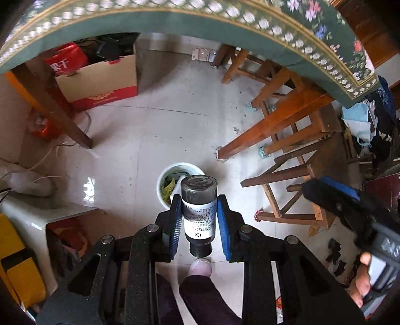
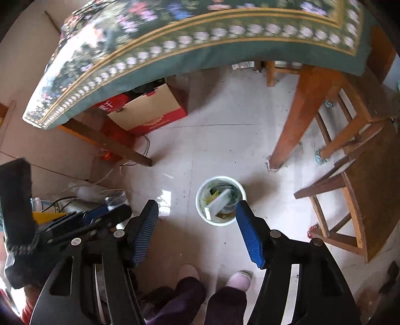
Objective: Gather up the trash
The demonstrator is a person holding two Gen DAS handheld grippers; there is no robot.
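My left gripper (image 1: 199,200) is shut on a dark glass bottle (image 1: 198,215) with a white label. The bottle's cap end points back toward the camera and its base hangs over a white trash bin (image 1: 175,168) on the tiled floor. In the right wrist view my right gripper (image 2: 197,203) stands open with nothing between its blue pads (image 2: 250,237). The same bin (image 2: 200,200) sits on the floor below and just ahead of it. Inside are wrappers and a flat white box (image 2: 217,202). The left gripper (image 2: 110,212) shows at the left edge there.
A table with a green floral cloth (image 1: 225,22) overhangs the floor on wooden legs (image 1: 262,132). Wooden stools (image 1: 295,190) crowd the right side. A cardboard box (image 1: 100,82) sits under the table. The person's pink slippers (image 2: 237,278) stand near the bin. Cables (image 2: 110,175) trail at the left.
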